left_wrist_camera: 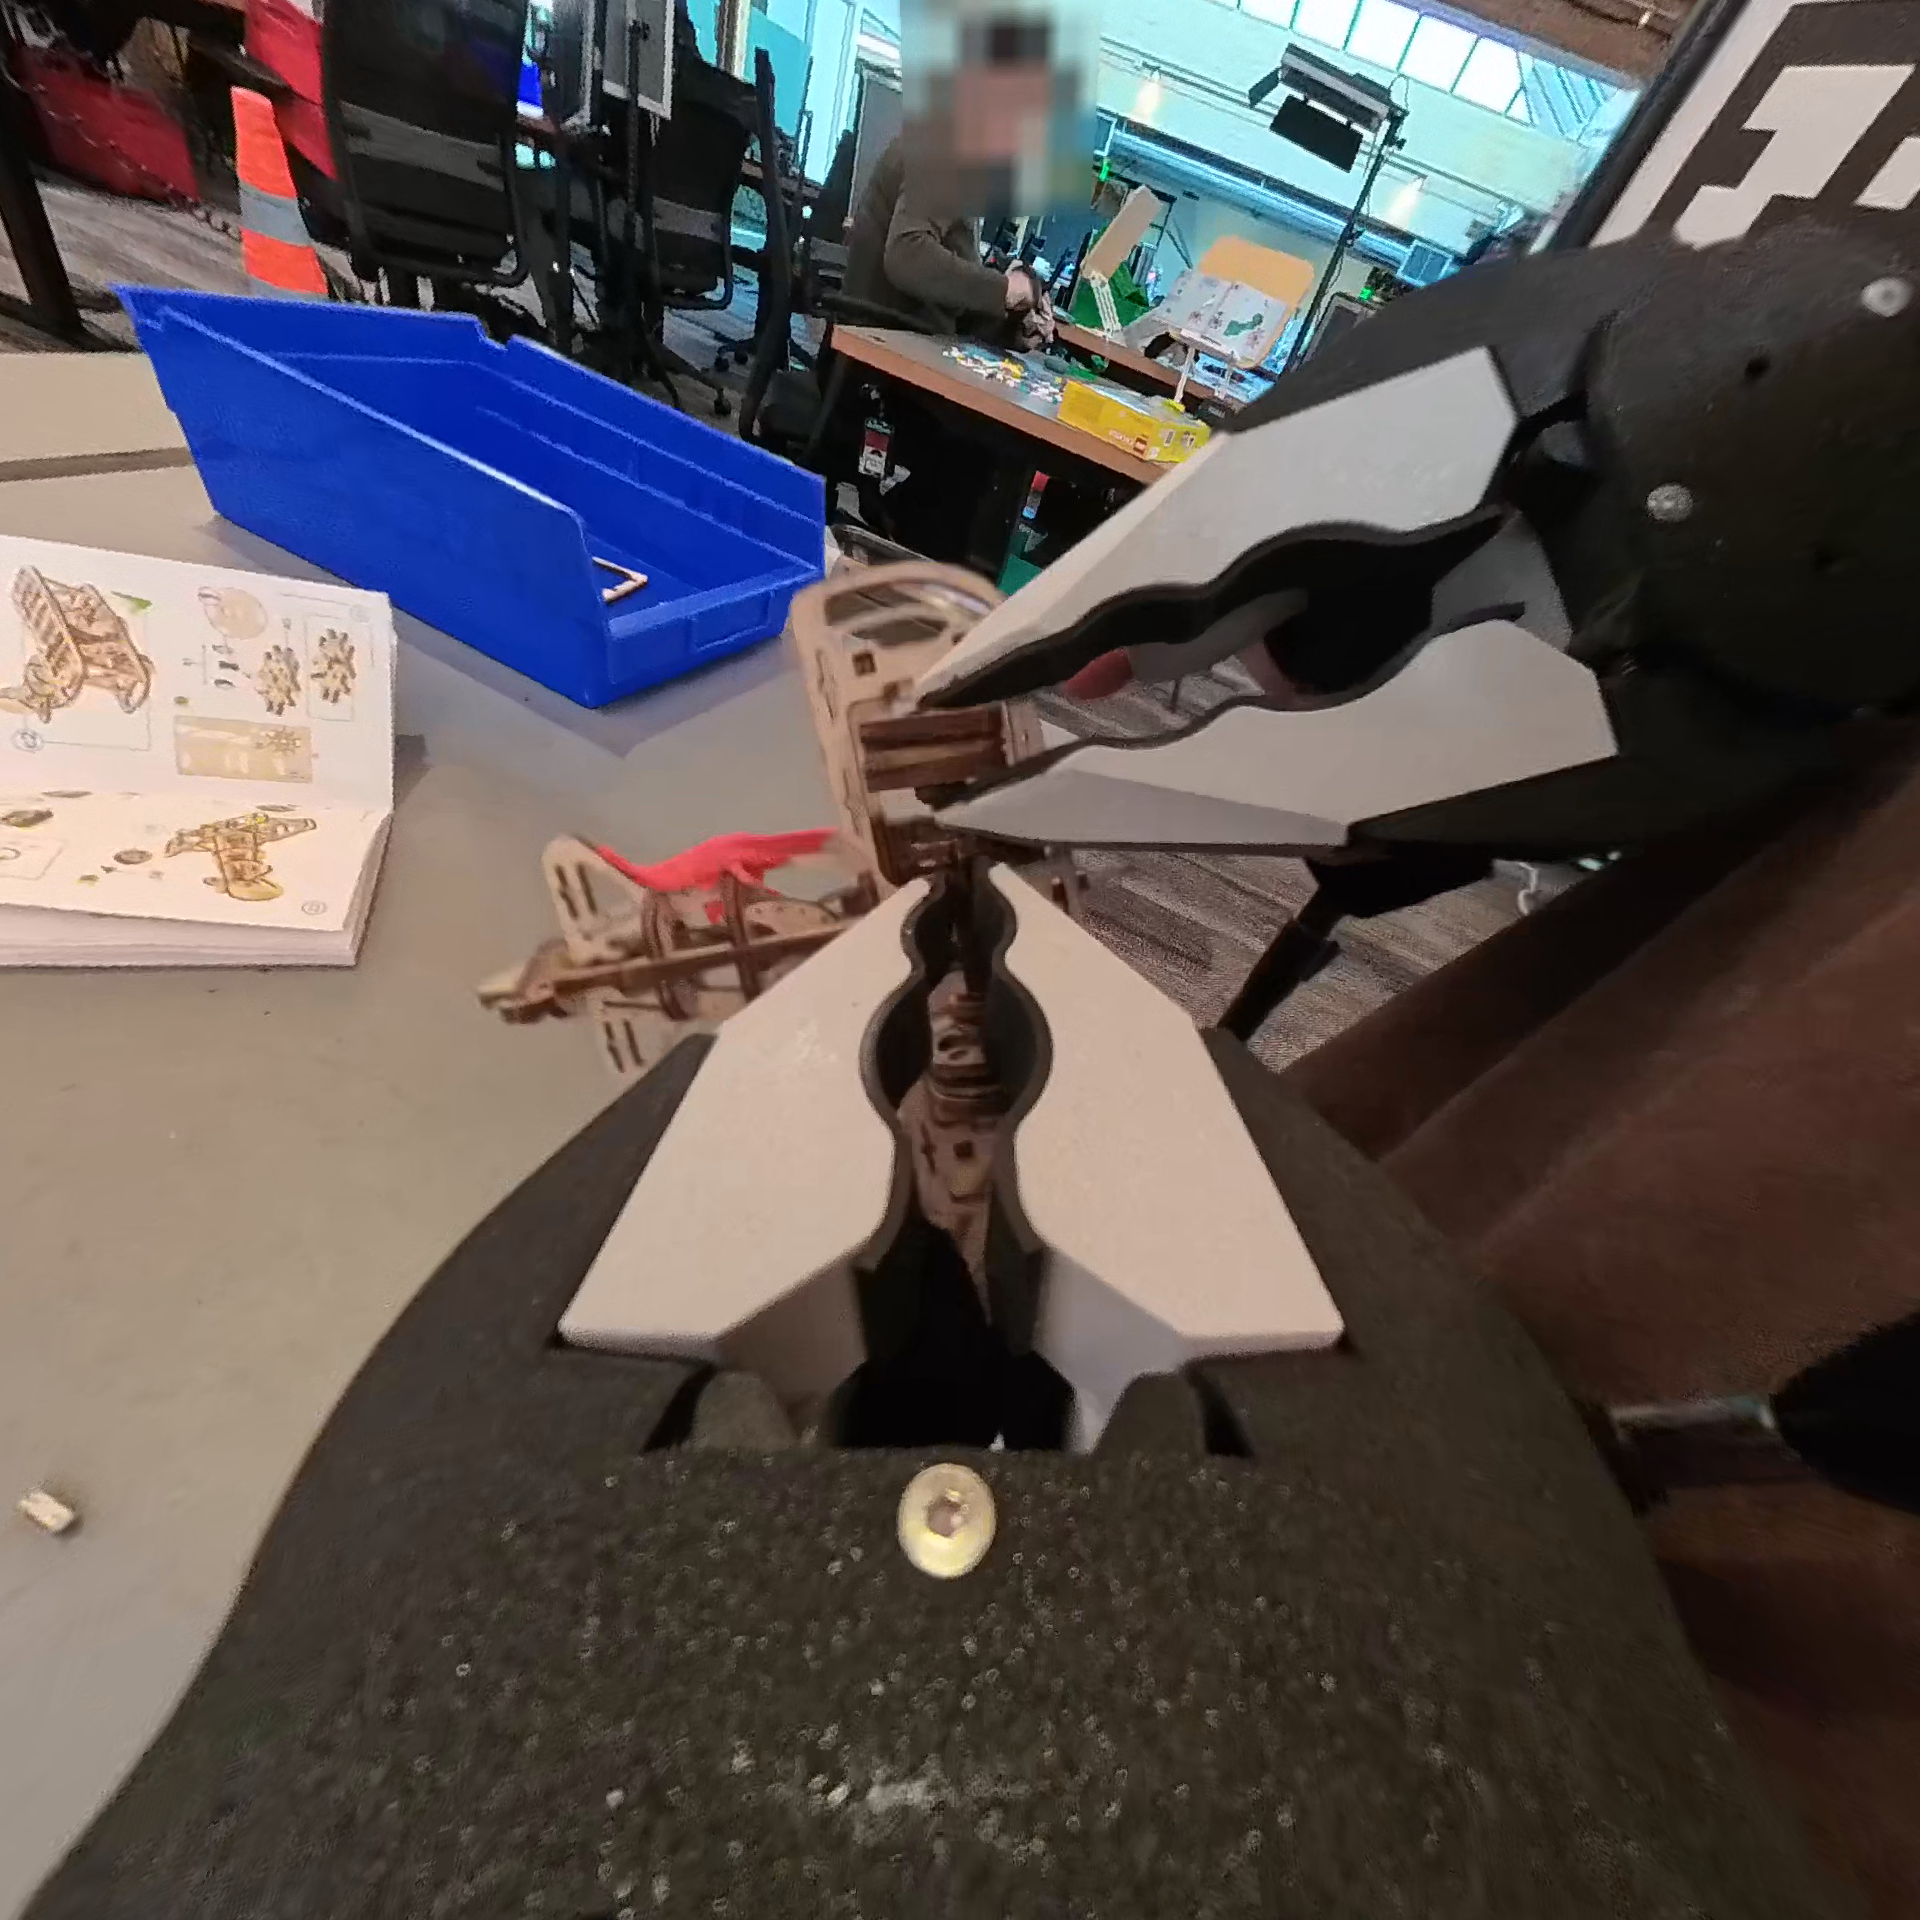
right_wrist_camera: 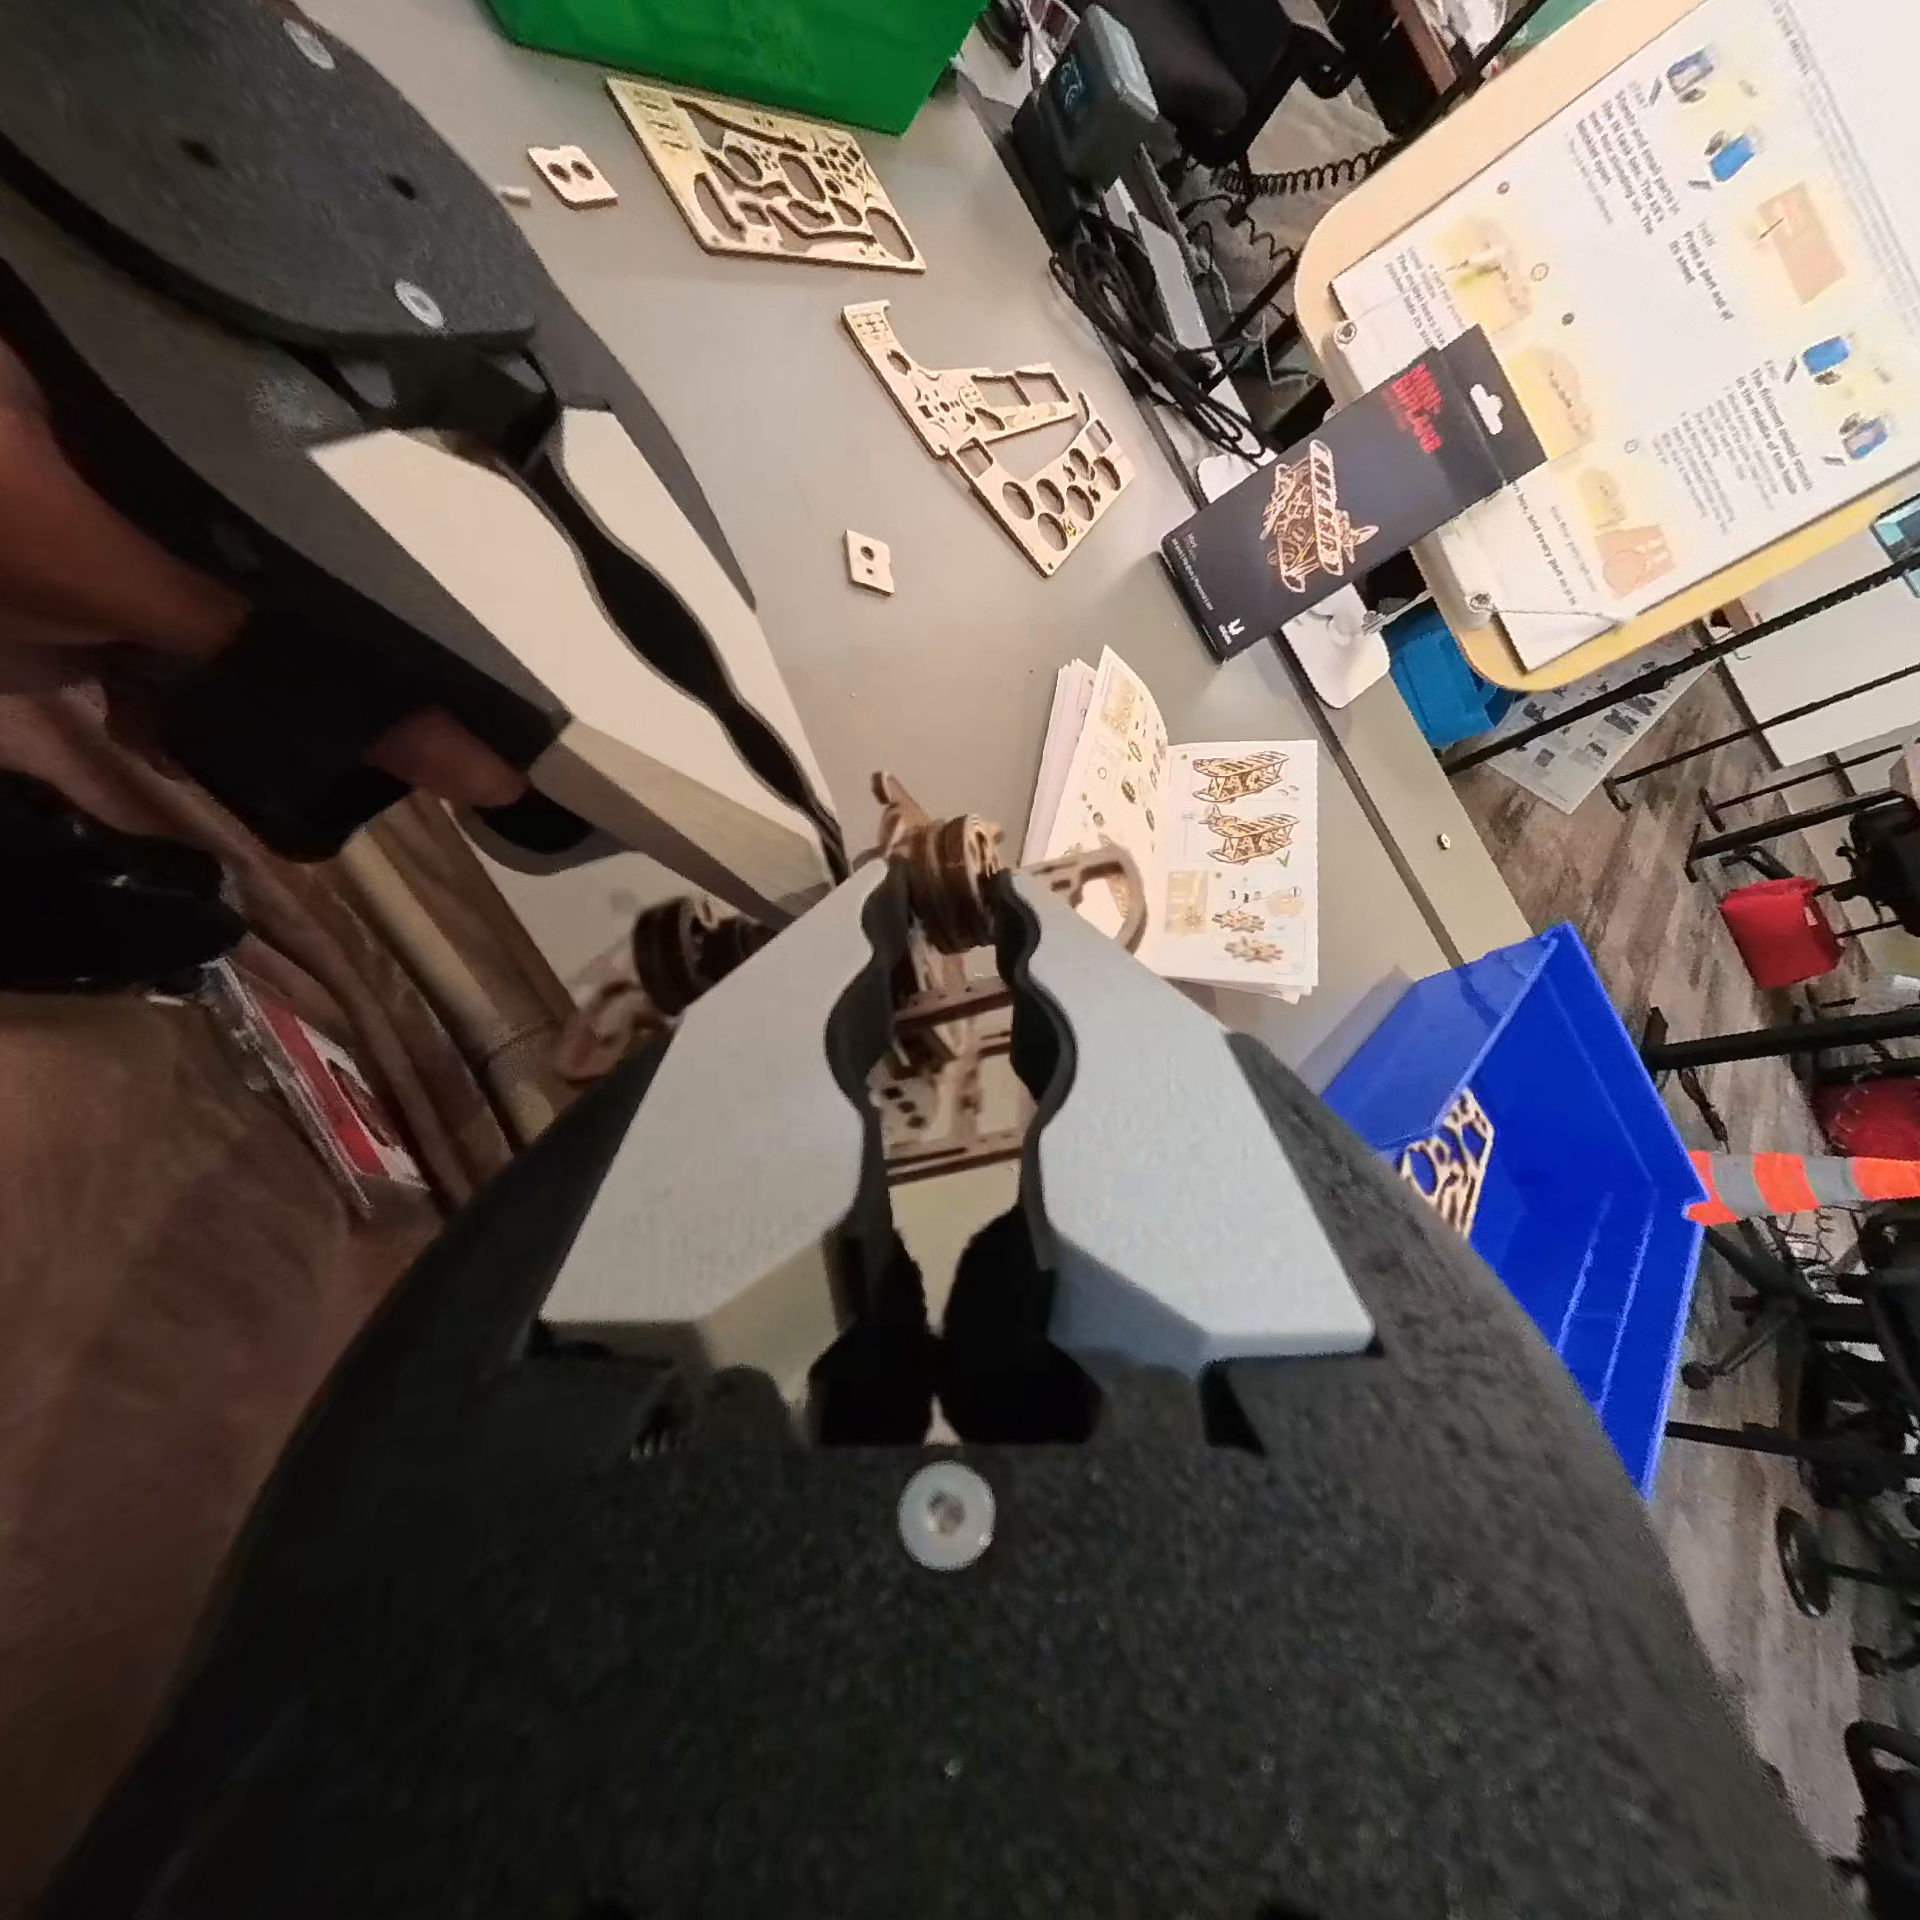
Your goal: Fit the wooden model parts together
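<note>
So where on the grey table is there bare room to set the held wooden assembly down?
Bare grey table lies in front of the open instruction booklet, with only a small wooden offcut nearby. Another free strip runs between the cut-out plywood sheets and the booklet. It is crowded by the blue bin and the wooden plane body.

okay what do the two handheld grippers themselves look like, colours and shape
Both match. The left gripper and right gripper each have a speckled black body with a round screw, and two pale grey wedge-shaped fingers lined with wavy black pads. The right gripper's body also carries a black-and-white square-patterned marker.
</note>
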Demonstrator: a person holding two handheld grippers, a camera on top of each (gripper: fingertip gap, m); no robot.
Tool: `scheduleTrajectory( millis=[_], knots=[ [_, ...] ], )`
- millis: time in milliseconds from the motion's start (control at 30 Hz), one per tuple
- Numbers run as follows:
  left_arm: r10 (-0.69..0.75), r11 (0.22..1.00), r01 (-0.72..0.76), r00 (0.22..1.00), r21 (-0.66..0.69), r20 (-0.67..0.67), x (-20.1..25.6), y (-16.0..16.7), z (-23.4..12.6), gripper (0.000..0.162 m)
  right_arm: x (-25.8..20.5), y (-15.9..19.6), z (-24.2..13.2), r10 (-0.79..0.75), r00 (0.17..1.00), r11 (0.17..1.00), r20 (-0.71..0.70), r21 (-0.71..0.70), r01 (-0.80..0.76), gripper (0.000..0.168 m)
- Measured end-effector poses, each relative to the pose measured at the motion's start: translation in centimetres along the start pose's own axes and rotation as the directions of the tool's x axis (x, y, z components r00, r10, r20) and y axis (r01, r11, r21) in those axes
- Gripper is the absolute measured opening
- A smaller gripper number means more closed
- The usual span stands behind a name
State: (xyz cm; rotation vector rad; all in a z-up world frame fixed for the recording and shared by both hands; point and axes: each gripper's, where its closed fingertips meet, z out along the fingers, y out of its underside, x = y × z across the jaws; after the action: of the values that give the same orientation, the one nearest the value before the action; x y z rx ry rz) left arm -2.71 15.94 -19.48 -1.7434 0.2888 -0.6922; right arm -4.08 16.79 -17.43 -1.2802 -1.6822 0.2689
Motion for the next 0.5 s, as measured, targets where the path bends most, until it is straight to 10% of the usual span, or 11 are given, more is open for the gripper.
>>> scheduleTrajectory(
  millis=[333,500],
  knots=[
    [-0.112,0.993,0.112,0.994,0.029,-0.011,-2.4,-0.3,0.2,0.0,1.7,-2.1,-0.5,0.233,0.97,0.958,0.074,0.156,-0.242,0.029],
    [-0.161,0.977,0.172,0.982,0.126,-0.096,-3.0,-2.4,-0.3,0.0,6.3,1.8,-0.8,0.558,0.813,0.754,0.168,0.307,-0.58,0.037]
  ],
)
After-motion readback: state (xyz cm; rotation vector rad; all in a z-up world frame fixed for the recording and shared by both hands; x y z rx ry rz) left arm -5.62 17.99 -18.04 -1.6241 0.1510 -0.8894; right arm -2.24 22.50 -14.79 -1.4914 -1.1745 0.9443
